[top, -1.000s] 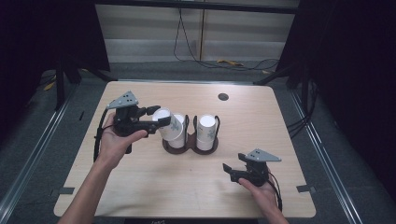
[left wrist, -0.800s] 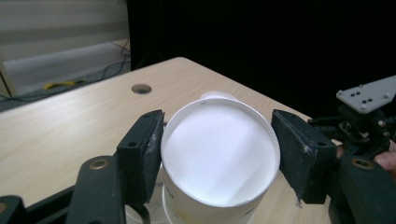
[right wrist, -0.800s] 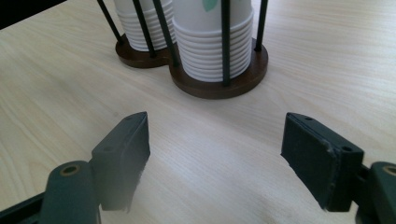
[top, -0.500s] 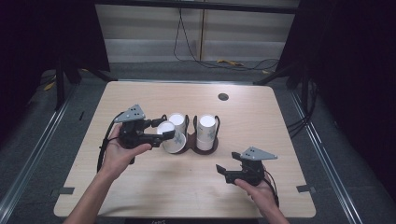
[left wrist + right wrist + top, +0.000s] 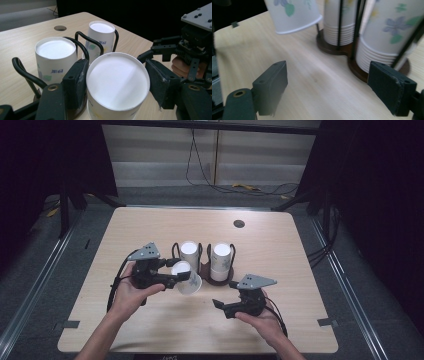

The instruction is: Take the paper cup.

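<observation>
My left gripper [image 5: 178, 271] is shut on a white paper cup [image 5: 188, 281] with a flower print. The cup [image 5: 117, 85] is upside down and tilted, hanging above the table in front of the left stack. A dark wire cup holder [image 5: 218, 279] in mid-table keeps two upside-down cup stacks, left [image 5: 190, 251] and right [image 5: 221, 256]. My right gripper [image 5: 220, 307] is low near the front edge and points left toward the held cup [image 5: 292, 15]. Its jaws have just been opening, and nothing but bare table lies between its pads [image 5: 272, 85].
The wooden table [image 5: 300, 265] has a round cable hole [image 5: 239, 224] at the back right. Dark floor, cables and metal rails surround it. The holder's base [image 5: 329, 48] and stacks [image 5: 387, 37] stand close in front of the right gripper.
The left gripper has brought the cup down and toward the front, away from the left stack. The right gripper has shifted left and its jaws have spread wider.
</observation>
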`<action>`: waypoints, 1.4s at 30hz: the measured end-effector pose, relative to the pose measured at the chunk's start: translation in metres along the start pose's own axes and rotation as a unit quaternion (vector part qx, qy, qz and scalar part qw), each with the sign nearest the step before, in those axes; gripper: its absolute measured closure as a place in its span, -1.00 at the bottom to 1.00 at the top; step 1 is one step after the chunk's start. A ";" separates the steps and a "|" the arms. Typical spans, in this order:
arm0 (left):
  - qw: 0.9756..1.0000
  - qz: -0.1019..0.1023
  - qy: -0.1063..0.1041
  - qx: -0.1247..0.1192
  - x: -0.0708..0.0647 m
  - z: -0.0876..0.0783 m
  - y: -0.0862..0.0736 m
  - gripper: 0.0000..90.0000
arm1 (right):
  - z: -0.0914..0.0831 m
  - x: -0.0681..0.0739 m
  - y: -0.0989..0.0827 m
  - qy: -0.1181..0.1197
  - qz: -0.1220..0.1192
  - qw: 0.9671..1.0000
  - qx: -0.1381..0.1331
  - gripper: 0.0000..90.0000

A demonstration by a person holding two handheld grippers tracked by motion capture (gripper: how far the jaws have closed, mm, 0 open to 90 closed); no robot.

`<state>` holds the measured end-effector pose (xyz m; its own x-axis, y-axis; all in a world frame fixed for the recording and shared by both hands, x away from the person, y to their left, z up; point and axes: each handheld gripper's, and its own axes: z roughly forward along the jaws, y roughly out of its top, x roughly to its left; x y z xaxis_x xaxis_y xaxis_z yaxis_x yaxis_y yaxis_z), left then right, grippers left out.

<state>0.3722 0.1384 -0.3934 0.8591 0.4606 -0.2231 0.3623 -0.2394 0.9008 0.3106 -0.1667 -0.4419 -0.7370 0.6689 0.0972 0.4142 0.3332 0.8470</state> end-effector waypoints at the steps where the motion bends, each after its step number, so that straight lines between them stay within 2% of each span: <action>1: 1.000 -0.005 0.000 -0.002 0.000 -0.002 -0.001 -0.19 | 0.001 0.001 0.001 0.004 -0.002 1.000 -0.002 -0.67; 2: 1.000 -0.005 0.000 -0.002 0.000 -0.002 -0.001 -0.19 | 0.001 0.001 0.001 0.004 -0.002 1.000 -0.002 -0.67; 4: 1.000 -0.020 -0.012 -0.011 0.001 -0.004 -0.004 -0.19 | 0.002 0.005 0.003 0.026 -0.003 0.999 -0.019 -0.68; 5: 1.000 -0.020 -0.012 -0.011 0.001 -0.004 -0.004 -0.19 | 0.002 0.005 0.003 0.026 -0.003 0.999 -0.019 -0.68; 6: 1.000 -0.020 -0.015 -0.008 0.000 -0.004 -0.005 -0.19 | 0.005 0.009 -0.001 0.036 0.005 0.999 -0.034 -0.67; 7: 1.000 -0.021 -0.016 -0.008 -0.001 -0.004 -0.005 -0.19 | 0.005 0.009 -0.001 0.036 0.005 0.999 -0.034 -0.67; 8: 0.999 -0.023 -0.023 -0.008 -0.002 -0.003 -0.006 -0.19 | 0.009 0.014 -0.006 0.043 -0.004 0.999 -0.019 -0.67; 13: 0.999 -0.025 -0.036 -0.005 -0.006 0.000 -0.006 -0.19 | 0.011 0.019 -0.011 0.050 -0.008 0.998 -0.029 -0.67; 15: 0.997 -0.042 -0.064 -0.010 -0.008 0.000 -0.006 -0.19 | 0.012 0.021 -0.011 0.061 -0.006 0.997 -0.039 -0.68; 16: 0.997 -0.039 -0.064 -0.012 -0.009 -0.001 -0.005 -0.19 | 0.012 0.021 -0.011 0.061 -0.006 0.997 -0.039 -0.68; 17: 0.998 -0.030 -0.055 -0.008 -0.011 -0.002 -0.003 -0.19 | 0.011 0.023 -0.011 0.067 -0.011 0.997 -0.045 -0.68; 18: 0.998 -0.031 -0.055 -0.008 -0.012 -0.002 -0.003 -0.19 | 0.011 0.023 -0.011 0.067 -0.011 0.997 -0.045 -0.68; 19: 0.997 -0.037 -0.066 -0.014 -0.013 -0.003 -0.002 -0.19 | 0.010 0.025 -0.010 0.073 -0.015 0.996 -0.053 -0.69; 22: 0.997 -0.036 -0.072 -0.013 -0.017 -0.002 -0.002 -0.19 | 0.010 0.026 -0.009 0.079 -0.018 0.995 -0.063 -0.69; 30: 0.997 -0.020 -0.080 -0.008 -0.025 0.003 -0.001 -0.19 | 0.011 0.025 -0.004 0.090 -0.017 0.993 -0.074 -0.69; 36: 0.996 -0.026 -0.086 -0.008 -0.029 0.009 -0.003 -0.19 | 0.011 0.023 -0.003 0.090 -0.013 0.992 -0.084 -0.69; 39: 0.996 -0.022 -0.090 -0.006 -0.032 0.010 -0.003 -0.19 | 0.011 0.023 -0.002 0.094 -0.013 0.992 -0.087 -0.69; 40: 0.995 -0.022 -0.093 -0.008 -0.033 0.010 -0.002 -0.19 | 0.011 0.024 -0.002 0.100 -0.013 0.990 -0.099 -0.69; 42: 0.995 -0.022 -0.092 -0.007 -0.033 0.010 -0.002 -0.19 | 0.011 0.024 -0.002 0.101 -0.010 0.990 -0.101 -0.69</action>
<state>0.3464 0.1150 -0.3914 0.8945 0.3050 -0.3269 0.3978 -0.2093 0.8933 0.2979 -0.1445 -0.4471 -0.8444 0.5098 0.1647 0.2981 0.1917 0.9351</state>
